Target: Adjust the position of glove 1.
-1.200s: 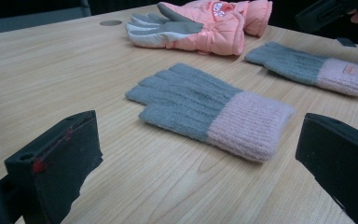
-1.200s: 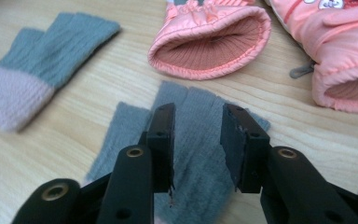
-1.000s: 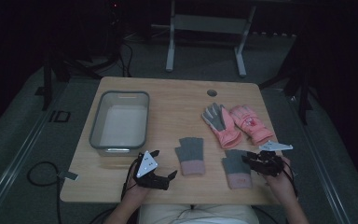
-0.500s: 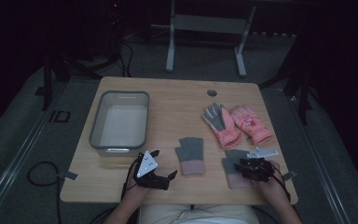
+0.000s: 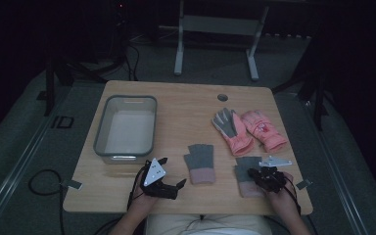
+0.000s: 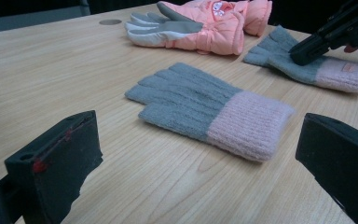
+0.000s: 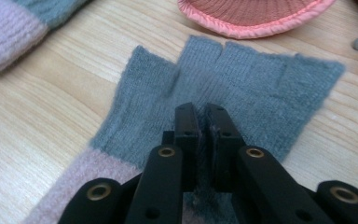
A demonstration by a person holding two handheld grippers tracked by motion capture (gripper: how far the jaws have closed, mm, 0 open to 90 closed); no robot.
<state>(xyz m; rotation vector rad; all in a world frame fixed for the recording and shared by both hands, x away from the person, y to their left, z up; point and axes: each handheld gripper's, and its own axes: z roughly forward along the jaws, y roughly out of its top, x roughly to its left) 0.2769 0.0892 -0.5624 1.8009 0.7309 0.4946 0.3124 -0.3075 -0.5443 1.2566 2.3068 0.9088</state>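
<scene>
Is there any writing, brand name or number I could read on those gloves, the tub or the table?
"ID": pale letters on the floor, left of the table.
Small tag on the pink cuff of the far knit glove: too blurred to read.
Pale emblem on the pink padded glove: too small to read.
No legible text on the near knit glove, the tub or either claw.

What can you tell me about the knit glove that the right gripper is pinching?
The right-hand knit glove is a fingerless one of soft fuzzy yarn, grey over the palm and short finger stubs, with a pale pink ribbed cuff. It lies flat on the wooden table, near its front edge, cuff toward the person. The right gripper has just closed on a fold of its grey fabric.
</scene>
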